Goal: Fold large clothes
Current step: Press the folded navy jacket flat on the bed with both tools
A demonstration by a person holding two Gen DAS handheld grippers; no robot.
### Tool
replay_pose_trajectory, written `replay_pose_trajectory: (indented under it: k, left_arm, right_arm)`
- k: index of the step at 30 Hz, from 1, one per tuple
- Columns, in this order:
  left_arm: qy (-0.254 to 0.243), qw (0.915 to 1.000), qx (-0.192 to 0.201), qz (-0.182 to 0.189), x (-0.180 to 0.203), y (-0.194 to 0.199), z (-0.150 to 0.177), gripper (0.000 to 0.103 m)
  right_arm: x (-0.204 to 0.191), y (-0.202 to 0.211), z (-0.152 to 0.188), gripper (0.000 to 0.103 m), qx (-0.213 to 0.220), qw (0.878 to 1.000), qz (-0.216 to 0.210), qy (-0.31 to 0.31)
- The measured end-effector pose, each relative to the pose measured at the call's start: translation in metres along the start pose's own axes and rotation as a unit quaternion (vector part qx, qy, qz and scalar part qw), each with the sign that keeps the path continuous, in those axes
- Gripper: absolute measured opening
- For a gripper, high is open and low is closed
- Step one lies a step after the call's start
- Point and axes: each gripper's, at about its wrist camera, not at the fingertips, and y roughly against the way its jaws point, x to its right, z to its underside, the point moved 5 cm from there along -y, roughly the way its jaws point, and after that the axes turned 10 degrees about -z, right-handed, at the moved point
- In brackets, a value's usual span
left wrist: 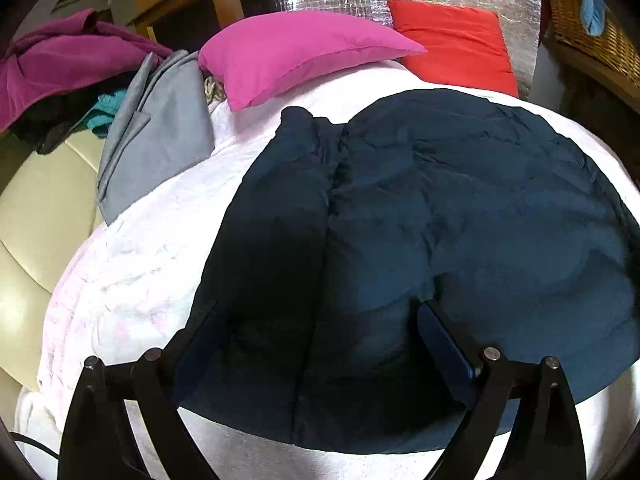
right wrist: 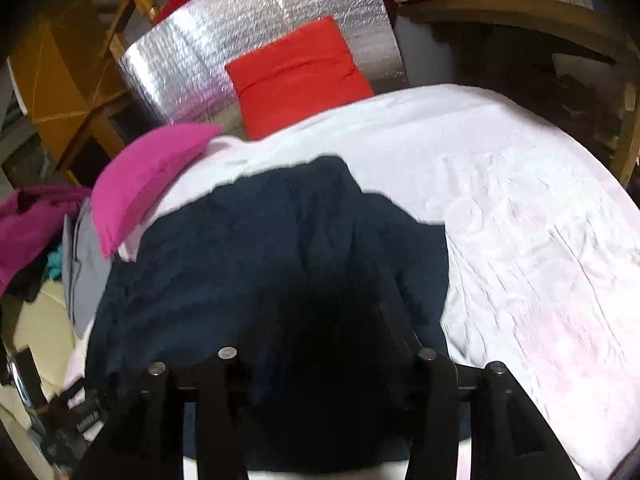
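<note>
A navy quilted jacket (left wrist: 440,208) is spread on a white bedspread (left wrist: 132,280), flanked by a pink pillow (left wrist: 296,54), red cushion (left wrist: 456,40) and grey garment (left wrist: 156,136); the left hand-held gripper (left wrist: 320,320) is held wide above it, while the right hand-held gripper's (right wrist: 324,344) opening cannot be told.

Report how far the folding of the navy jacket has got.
Done: the navy jacket lies spread on the white bedspread, one side apparently folded inward. In hand: the left gripper hovers open above it; the right gripper looks open too. Left: the remaining folds.
</note>
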Motion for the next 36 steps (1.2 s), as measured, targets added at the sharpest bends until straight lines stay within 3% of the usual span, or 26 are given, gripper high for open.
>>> replay_pose_trajectory:
  k: [3,5,10,16,21,36]
  left_arm:
    - [-0.007,0.9999,0.005,-0.005,0.002,0.0,0.0,0.096]
    - [-0.011,0.9998,0.01,-0.01,0.004,0.001,0.0,0.096]
    - [-0.025,0.9993,0.02,-0.019,0.006,0.001,0.0,0.097]
    - [-0.036,0.9986,0.025,-0.03,0.007,0.001,0.0,0.097]
    - [-0.037,0.9986,0.026,-0.028,0.007,0.0,0.0,0.099]
    - [0.007,0.9999,0.005,0.011,-0.012,0.001,-0.005,0.099]
  right_arm:
    - [0.011,-0.026,0.01,0.049,-0.056,0.998,0.013,0.006]
    - [0.014,-0.037,0.01,0.049,-0.069,0.998,0.015,0.006]
    - [0.015,-0.029,0.004,0.049,-0.072,0.997,0.016,-0.01]
    - [0.013,0.004,-0.009,0.049,-0.027,1.0,0.003,-0.015]
    - [0.02,-0.028,0.004,0.049,-0.09,0.996,0.004,-0.028]
    - [0.017,-0.029,0.004,0.049,-0.087,0.996,-0.002,-0.003]
